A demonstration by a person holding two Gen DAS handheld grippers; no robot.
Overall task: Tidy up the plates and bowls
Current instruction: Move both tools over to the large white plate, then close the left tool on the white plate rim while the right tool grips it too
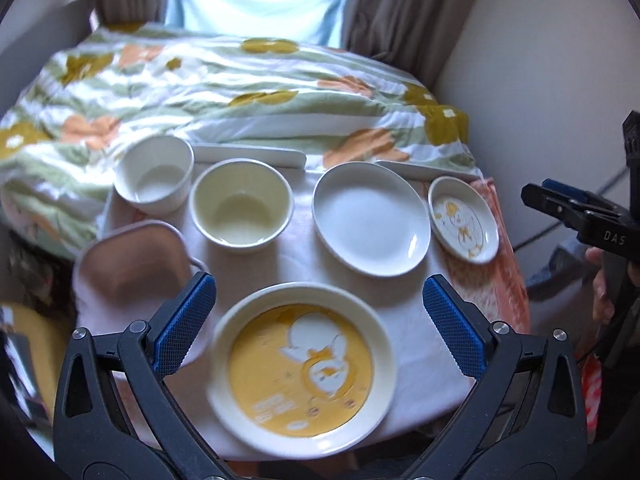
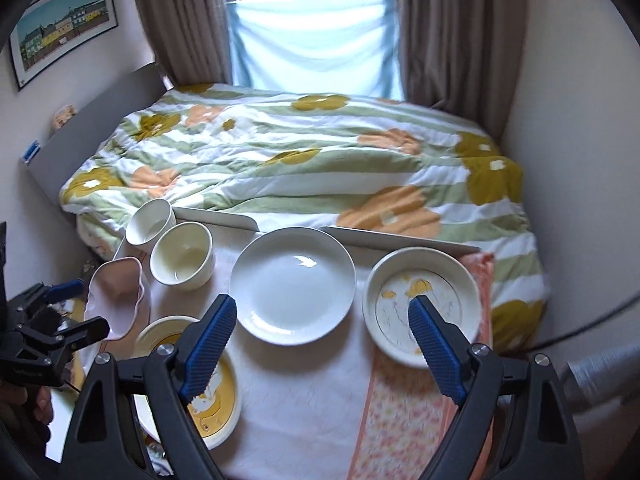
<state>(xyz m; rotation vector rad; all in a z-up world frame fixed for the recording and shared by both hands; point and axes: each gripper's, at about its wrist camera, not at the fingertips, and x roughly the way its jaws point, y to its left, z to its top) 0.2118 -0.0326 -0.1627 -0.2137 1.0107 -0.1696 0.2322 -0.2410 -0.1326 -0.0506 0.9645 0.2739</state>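
Observation:
On the small cloth-covered table (image 1: 404, 292) lie a yellow picture plate (image 1: 304, 364) (image 2: 216, 404) at the front, a plain white plate (image 1: 370, 218) (image 2: 292, 290) and a small duck plate (image 1: 464, 218) (image 2: 400, 304) behind it. At the back left stand a white bowl (image 1: 154, 174) (image 2: 150, 222), a cream bowl (image 1: 241, 206) (image 2: 182, 254) and a pink wavy bowl (image 1: 134, 266) (image 2: 116, 296). My left gripper (image 1: 320, 290) hangs open above the yellow plate, holding nothing. My right gripper (image 2: 322, 306) hangs open above the white and duck plates, also empty.
A bed with a flowered quilt (image 2: 304, 168) runs along the table's far edge, with two white rails (image 2: 216, 216) between them. An orange patterned cloth (image 2: 404, 412) covers the table's right side. Curtains (image 2: 452, 28) and a wall close in at the back and right.

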